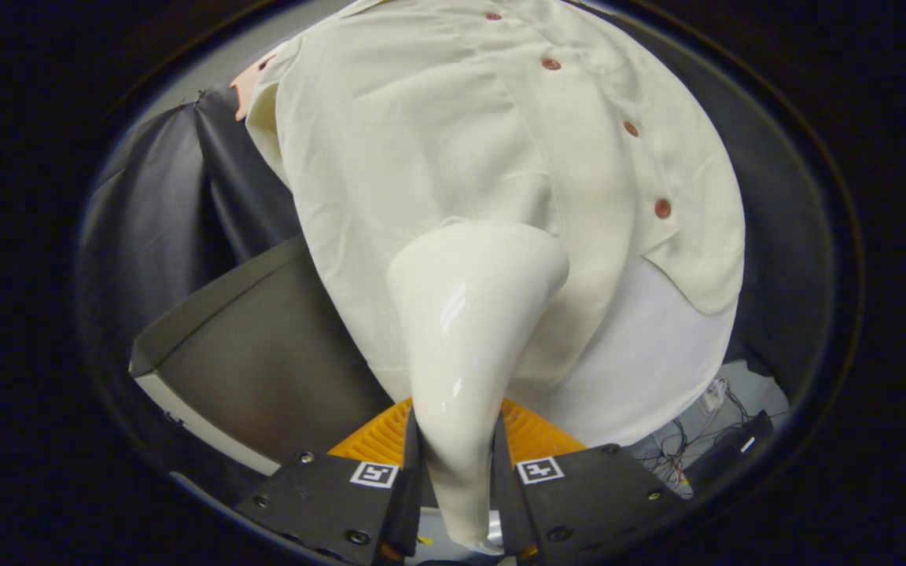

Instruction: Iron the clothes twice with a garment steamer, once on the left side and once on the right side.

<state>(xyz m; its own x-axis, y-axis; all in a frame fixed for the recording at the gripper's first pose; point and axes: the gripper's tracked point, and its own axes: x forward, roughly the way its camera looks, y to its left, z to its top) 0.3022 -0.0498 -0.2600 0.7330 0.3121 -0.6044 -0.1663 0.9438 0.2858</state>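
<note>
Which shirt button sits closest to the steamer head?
The lowest button on the shirt, just above the hem; the other three climb away. The gripper is shut on the steamer.

1. The gripper (453, 472) points forward and upward, with its two fingers rising side by side from the lower part of the view
2. Both fingers (410, 472) press against the narrow handle of the steamer (469, 330), one on each side, so the jaws are clamped around it with only the handle's width between them
3. The fingers look roughly parallel and hold the handle low down, near its thin end
4. Each finger base carries a flat block with a small square marker (374, 474) on top, and the two blocks sit level with each other, slanting outward from the grip
</note>
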